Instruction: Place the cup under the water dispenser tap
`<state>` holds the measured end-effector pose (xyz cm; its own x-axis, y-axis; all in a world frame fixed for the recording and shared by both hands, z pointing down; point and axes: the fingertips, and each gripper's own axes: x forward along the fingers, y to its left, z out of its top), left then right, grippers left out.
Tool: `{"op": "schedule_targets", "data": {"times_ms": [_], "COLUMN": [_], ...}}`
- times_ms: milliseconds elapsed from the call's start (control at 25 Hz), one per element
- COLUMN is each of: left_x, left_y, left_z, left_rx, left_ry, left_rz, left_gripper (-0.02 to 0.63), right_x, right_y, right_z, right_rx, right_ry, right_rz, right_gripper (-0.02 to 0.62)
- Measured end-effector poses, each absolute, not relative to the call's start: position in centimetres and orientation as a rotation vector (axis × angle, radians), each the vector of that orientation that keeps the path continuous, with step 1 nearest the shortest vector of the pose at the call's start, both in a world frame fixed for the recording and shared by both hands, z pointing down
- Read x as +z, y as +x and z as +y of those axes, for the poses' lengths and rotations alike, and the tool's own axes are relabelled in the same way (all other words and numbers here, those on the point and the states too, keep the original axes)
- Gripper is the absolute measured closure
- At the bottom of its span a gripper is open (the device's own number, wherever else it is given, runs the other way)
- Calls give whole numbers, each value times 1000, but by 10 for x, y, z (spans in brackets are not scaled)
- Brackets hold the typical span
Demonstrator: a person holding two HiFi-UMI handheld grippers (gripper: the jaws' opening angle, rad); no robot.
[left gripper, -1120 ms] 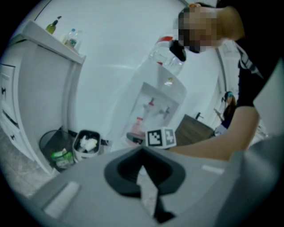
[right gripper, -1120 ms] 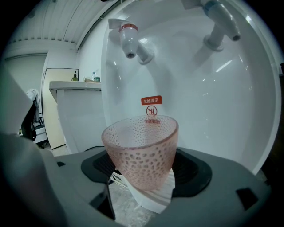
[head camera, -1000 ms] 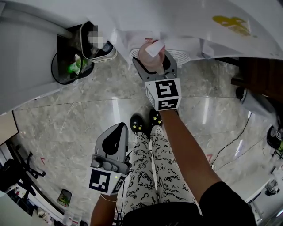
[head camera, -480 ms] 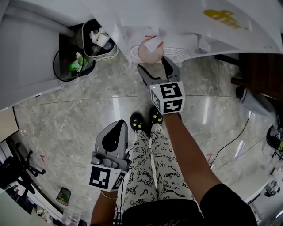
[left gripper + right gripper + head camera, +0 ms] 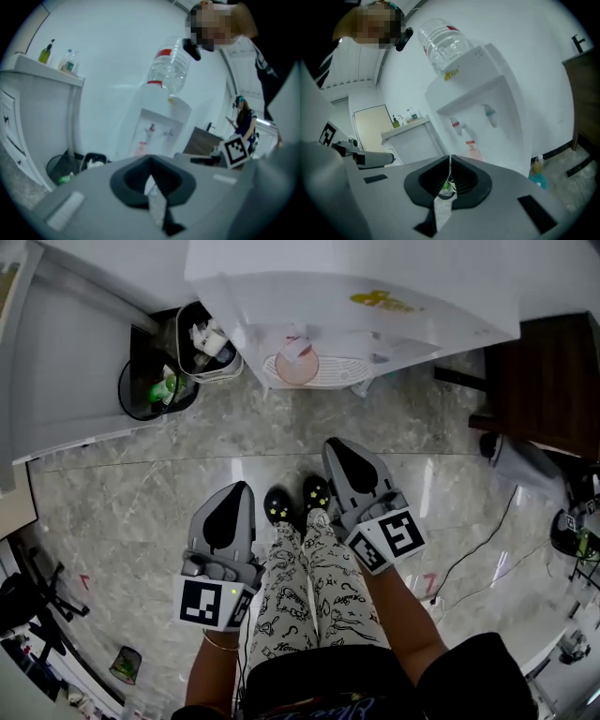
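Note:
The pink translucent cup (image 5: pixel 297 365) stands on the drip tray of the white water dispenser (image 5: pixel 375 296), under its taps, with nothing touching it. It also shows as a small pink cup (image 5: pixel 474 151) below the red tap (image 5: pixel 456 125), and faintly as the cup (image 5: pixel 140 148) in the left gripper view. My right gripper (image 5: pixel 335 444) is pulled back from the dispenser over the floor, its jaws shut and empty (image 5: pixel 450 180). My left gripper (image 5: pixel 236 488) hangs beside it, also shut and empty (image 5: pixel 150 180).
A black round bin (image 5: pixel 150 385) and a smaller bin with rubbish (image 5: pixel 208 343) stand left of the dispenser. A white counter (image 5: pixel 66 362) runs along the left. A dark wooden cabinet (image 5: pixel 553 381) stands right. Cables (image 5: pixel 478 540) trail over the marble floor. My shoes (image 5: pixel 295 501) point at the dispenser.
The right gripper let go of the cup on the drip tray, drew back toward my body and shut its jaws. The left gripper rose slightly.

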<state>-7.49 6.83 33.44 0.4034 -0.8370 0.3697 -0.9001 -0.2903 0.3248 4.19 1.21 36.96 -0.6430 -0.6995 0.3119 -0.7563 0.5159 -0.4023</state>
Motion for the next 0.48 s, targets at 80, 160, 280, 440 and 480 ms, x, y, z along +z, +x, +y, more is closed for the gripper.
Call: {"op": "schedule_targets", "data": {"times_ms": [80,160,280,440,480], "left_x": [314,287,245,175,156], "left_y": [-74,-70,-59,-42,-39], "left_z": [69,74,89,72,68], "left_rx": [172,144,160,156,149], "left_ry": [2188,2184,2193,2359,2404], "left_rz": [-1506,-1514,-1471,-1420,-1419], "left_gripper": [617,617,617,617,617], "right_x": [333,295,232,154,136], "right_y": [39,36,38,39,40], "right_z": [13,20,39,44,46], "right_rx": [736,695,706,632,608], "right_ry": [1199,1121,1063,1021,1020], "right_rz": [-2679,-2695,-2722,-2821,-2841], "right_gripper": [571,571,571,575,578]}}
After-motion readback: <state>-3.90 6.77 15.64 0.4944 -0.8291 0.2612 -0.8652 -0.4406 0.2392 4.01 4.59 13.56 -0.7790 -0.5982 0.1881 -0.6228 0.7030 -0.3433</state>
